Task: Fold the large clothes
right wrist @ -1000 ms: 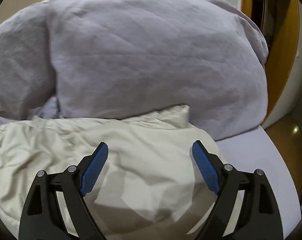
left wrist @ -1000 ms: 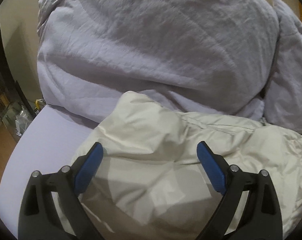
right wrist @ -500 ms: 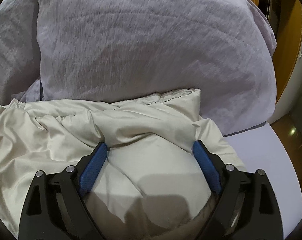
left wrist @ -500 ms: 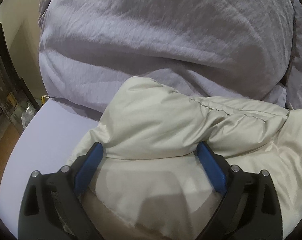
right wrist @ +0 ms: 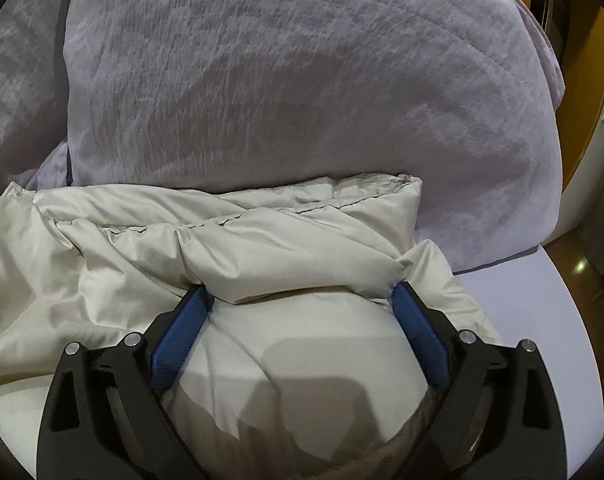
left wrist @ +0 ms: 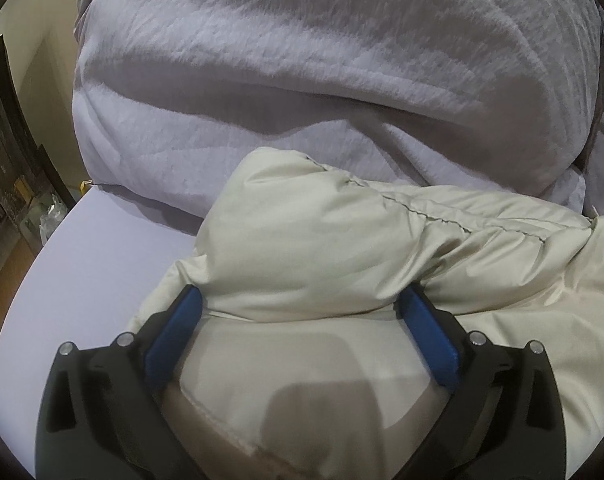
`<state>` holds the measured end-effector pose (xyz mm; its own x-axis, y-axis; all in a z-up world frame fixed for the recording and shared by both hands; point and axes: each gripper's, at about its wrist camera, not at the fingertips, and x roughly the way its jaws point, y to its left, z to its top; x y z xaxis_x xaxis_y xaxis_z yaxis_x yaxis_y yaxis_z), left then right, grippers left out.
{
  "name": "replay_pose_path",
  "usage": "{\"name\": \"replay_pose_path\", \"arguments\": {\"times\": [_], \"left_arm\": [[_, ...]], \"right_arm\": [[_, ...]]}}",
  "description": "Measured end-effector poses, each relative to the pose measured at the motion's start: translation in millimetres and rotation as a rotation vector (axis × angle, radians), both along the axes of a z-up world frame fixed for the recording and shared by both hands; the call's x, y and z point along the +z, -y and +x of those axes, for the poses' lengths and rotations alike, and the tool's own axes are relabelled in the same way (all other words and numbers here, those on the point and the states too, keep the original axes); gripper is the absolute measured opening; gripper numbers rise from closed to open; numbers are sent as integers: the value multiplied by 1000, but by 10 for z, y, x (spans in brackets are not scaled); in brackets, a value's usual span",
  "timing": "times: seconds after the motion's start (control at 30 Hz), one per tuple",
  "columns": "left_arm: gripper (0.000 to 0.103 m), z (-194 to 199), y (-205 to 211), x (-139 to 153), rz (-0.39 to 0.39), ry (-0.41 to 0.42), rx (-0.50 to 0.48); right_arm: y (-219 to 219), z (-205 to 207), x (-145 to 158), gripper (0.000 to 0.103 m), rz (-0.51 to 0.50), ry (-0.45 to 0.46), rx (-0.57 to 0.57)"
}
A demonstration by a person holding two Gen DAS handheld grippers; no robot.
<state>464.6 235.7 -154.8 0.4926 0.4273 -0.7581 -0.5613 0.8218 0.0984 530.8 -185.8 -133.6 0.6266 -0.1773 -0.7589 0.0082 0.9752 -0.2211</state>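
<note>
A puffy cream jacket [left wrist: 322,248] lies crumpled on a lavender sheet [left wrist: 94,264], with a stitched seam along its upper fold. My left gripper [left wrist: 301,296] is pushed down into the jacket's left end. Its jaws are wide and still opening, and a bulge of padding swells up between the blue pads [left wrist: 170,344]. In the right wrist view the same jacket [right wrist: 262,240] shows its right end. My right gripper [right wrist: 299,292] is likewise sunk into it, jaws opening, with a rounded mound of fabric between them. Neither pair of pads visibly pinches the cloth.
A big lavender pillow [left wrist: 302,80] rises right behind the jacket, with a second pillow [right wrist: 18,100] beside it. Dark furniture [left wrist: 6,120] stands past the bed's left edge. A wooden frame [right wrist: 582,80] and floor lie past its right edge. Bare sheet [right wrist: 534,300] shows at both sides.
Both grippers have come down onto the jacket. The padding now bulges up between their jaws, and the pillows loom larger. The jaws have widened slightly.
</note>
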Motion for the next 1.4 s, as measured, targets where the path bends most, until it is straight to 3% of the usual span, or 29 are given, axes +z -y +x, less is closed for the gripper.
{"name": "replay_pose_path", "arguments": {"times": [0.1, 0.63, 0.83, 0.9, 1.1, 1.23, 1.4], "left_arm": [[100, -122, -102, 104, -3, -2, 2], [101, -97, -60, 54, -6, -6, 3], [101, -124, -62, 80, -12, -9, 0], [99, -127, -22, 116, -12, -12, -2], [98, -290, 134, 364, -77, 50, -43], [98, -297, 350, 521, -147, 95, -115], [98, -210, 604, 502, -122, 83, -186]], "right_arm": [[-11, 25, -52, 95, -3, -6, 1], [-40, 39, -59, 95, -4, -9, 5], [-23, -166, 120, 94, 0, -9, 1], [-66, -244, 227, 93, 51, -8, 10], [-437, -540, 643, 93, 189, 34, 117], [-851, -725, 712, 93, 228, 23, 225], [-1157, -729, 693, 93, 220, 11, 294]]}}
